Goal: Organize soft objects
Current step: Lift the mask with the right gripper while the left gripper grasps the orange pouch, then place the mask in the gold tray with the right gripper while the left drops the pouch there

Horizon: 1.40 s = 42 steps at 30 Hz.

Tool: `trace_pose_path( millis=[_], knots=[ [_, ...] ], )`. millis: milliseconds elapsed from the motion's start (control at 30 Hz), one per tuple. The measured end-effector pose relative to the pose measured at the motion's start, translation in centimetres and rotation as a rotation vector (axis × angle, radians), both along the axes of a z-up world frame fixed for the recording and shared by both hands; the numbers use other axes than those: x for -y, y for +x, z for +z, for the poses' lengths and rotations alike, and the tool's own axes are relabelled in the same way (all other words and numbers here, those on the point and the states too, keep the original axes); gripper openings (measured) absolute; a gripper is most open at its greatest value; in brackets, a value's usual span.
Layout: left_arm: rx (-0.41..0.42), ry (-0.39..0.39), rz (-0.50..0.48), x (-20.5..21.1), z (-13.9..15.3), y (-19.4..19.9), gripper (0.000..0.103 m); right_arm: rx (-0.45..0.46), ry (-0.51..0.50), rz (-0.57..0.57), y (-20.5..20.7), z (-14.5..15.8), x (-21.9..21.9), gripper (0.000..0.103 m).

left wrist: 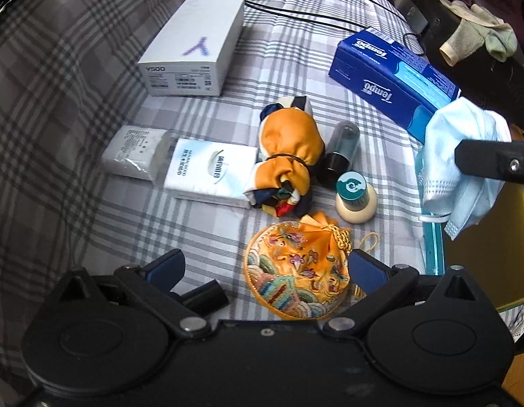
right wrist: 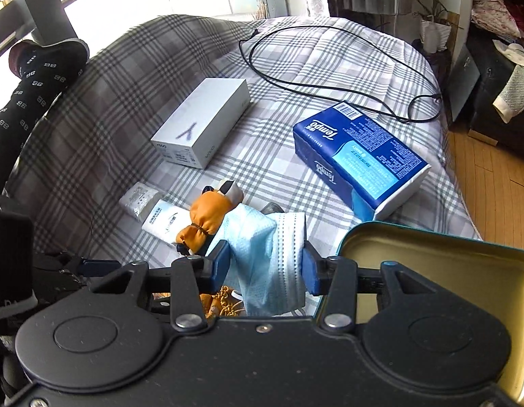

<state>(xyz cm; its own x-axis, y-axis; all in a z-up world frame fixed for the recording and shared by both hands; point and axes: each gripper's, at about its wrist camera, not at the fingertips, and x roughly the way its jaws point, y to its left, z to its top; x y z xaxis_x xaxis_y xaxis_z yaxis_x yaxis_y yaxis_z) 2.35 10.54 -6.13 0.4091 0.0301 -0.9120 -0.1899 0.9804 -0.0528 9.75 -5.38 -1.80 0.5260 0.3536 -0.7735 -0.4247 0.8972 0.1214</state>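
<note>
A bed (right wrist: 296, 64) under a grey plaid cover carries everything here, with a black cable (right wrist: 330, 91) looped across its far end. Largest of the loose things is the blue Tempo tissue pack (right wrist: 360, 159), lying flat and well apart from the white phone box (right wrist: 202, 122), which is shut, so its contents cannot be told. At the near right edge sits a teal tin (right wrist: 431, 254) with a gold inside; the part of its interior that shows holds nothing. The right gripper (right wrist: 265, 266) has its fingers clamped on a crumpled light-blue face mask (right wrist: 262, 251), held up in the air just beside the tin's rim (from the left wrist view the mask (left wrist: 465, 169) hangs in front of the tissue pack). The left gripper (left wrist: 265, 268) has its fingers spread wide and holds nothing, poised over an embroidered orange pouch (left wrist: 296, 274) with a gold tassel, which lies partly between them. Past it lie an orange cloth bundle (left wrist: 289, 156) tied with a black band, two white tissue packets (left wrist: 211, 169) side by side, a dark cylinder (left wrist: 341, 149) on its side, and a small cream bottle (left wrist: 355, 196) with a teal cap standing upright.
</note>
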Motion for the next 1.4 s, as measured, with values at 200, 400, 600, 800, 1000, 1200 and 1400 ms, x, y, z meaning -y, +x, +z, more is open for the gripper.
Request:
trace_pose_path(
  millis=[200, 400, 600, 800, 1000, 1200, 1400],
  knots=[
    [-0.023, 0.010, -0.033, 1.6, -1.4, 0.7, 0.102, 0.012, -0.001, -0.032, -0.4, 0.9, 0.9, 0.046],
    [-0.049, 0.064, -0.076, 3.2, -2.6, 1.4, 0.102, 0.013, -0.007, -0.066, -0.8, 1.7, 1.5, 0.046],
    [-0.082, 0.131, -0.090, 4.2, -4.5, 2.1, 0.101, 0.020, -0.002, -0.101, -0.9, 2.6, 2.8, 0.046],
    [-0.107, 0.100, -0.084, 4.2, -5.5, 2.6, 0.092, 0.021, -0.013, -0.143, -0.8, 3.1, 4.4, 0.046],
    [-0.089, 0.067, -0.036, 3.1, -5.1, 2.7, 0.076, 0.016, -0.007, -0.195, -0.5, 3.4, 6.3, 0.046],
    [-0.066, 0.060, -0.006, 2.5, -3.5, 1.9, 0.075, 0.008, -0.007, -0.251, 0.0, 3.8, 8.3, 0.046],
    [0.012, 0.082, -0.056, 3.8, 0.3, 0.2, 0.075, -0.011, 0.006, -0.324, 0.8, 4.3, 10.7, 0.046]
  ],
)
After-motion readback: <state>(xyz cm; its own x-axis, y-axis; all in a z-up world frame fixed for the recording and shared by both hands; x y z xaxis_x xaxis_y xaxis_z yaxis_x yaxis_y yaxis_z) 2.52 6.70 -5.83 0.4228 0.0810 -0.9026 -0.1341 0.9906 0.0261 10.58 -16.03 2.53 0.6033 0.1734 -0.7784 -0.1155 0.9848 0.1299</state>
